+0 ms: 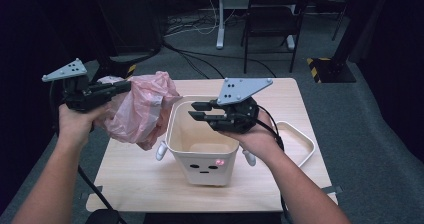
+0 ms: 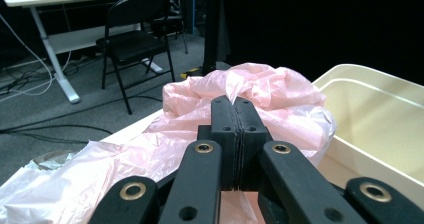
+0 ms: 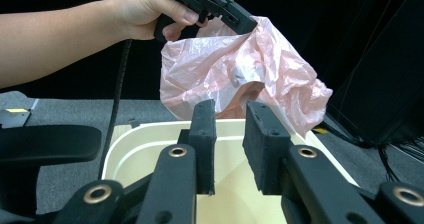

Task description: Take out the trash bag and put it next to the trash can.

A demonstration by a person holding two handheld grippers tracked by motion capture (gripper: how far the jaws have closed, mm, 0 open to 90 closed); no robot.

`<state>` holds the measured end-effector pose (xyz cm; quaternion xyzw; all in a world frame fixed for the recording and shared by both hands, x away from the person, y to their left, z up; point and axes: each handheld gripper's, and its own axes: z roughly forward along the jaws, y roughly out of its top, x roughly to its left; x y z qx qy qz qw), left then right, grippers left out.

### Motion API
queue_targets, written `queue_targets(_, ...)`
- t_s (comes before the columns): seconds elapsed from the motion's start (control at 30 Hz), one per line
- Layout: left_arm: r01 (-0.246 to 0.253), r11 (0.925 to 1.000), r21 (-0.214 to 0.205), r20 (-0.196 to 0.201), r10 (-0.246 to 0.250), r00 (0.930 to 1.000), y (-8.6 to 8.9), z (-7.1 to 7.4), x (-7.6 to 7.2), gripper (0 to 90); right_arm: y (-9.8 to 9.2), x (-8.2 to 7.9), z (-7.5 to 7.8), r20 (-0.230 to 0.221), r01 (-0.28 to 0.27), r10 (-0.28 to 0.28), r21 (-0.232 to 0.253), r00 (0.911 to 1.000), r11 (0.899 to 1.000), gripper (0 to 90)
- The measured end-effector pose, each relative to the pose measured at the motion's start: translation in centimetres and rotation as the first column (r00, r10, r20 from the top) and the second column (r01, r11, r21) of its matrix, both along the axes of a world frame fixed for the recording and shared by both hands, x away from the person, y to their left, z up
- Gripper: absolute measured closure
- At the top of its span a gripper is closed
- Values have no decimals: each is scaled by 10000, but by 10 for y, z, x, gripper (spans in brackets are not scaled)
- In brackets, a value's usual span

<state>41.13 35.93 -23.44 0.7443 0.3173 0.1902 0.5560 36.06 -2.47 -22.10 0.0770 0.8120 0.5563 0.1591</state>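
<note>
The left claw (image 1: 125, 86) pinched the thin pink bag (image 1: 137, 109), which hung limp beneath it beside the bin (image 1: 200, 171). Light, slippery; the gaping right claw (image 1: 197, 110) should catch its loose rim.

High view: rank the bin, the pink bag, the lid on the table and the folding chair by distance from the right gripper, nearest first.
1. Bin: right under the right gripper, which hangs over its opening.
2. Pink bag: to the left, pinched in the left gripper.
3. Lid: flat on the table's right side; close to the bag's rank, hard to call.
4. Folding chair: on the floor beyond the table.
</note>
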Motion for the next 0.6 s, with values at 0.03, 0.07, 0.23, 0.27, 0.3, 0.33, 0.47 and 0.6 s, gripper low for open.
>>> queue_targets(0.03,-29,10000,-8,-45,29,10000,1,-2,1,891,-1,0,-1,24,40,-40,-38,10000,10000,733)
queue_targets(0.07,-54,10000,-18,-82,54,10000,1,-4,2,891,-1,0,-2,9,76,-76,-49,10000,10000,731)
queue_targets(0.23,-204,9998,-26,-311,204,9993,2,-19,8,891,-8,0,-6,-31,274,-274,-25,9996,9996,726)
queue_targets(0.27,-204,9998,-26,-311,204,9993,2,-19,8,891,-8,0,-6,-31,274,-274,-25,9996,9996,726)
queue_targets(0.3,-241,9997,3,-366,241,9990,2,-22,9,891,-9,0,-7,-35,326,-326,-25,9995,9995,725)
queue_targets(0.33,-282,9996,83,-383,285,9989,2,-24,10,891,-11,-1,-7,-28,372,-372,-6,9993,9993,725)
queue_targets(0.47,-319,9991,287,-498,333,9982,-1,-34,14,891,-17,-1,-8,-41,530,-529,80,9986,9986,726)
queue_targets(0.6,-415,9982,429,-618,441,9971,-3,-41,17,891,-21,-2,-11,-21,623,-623,80,9981,9980,724)
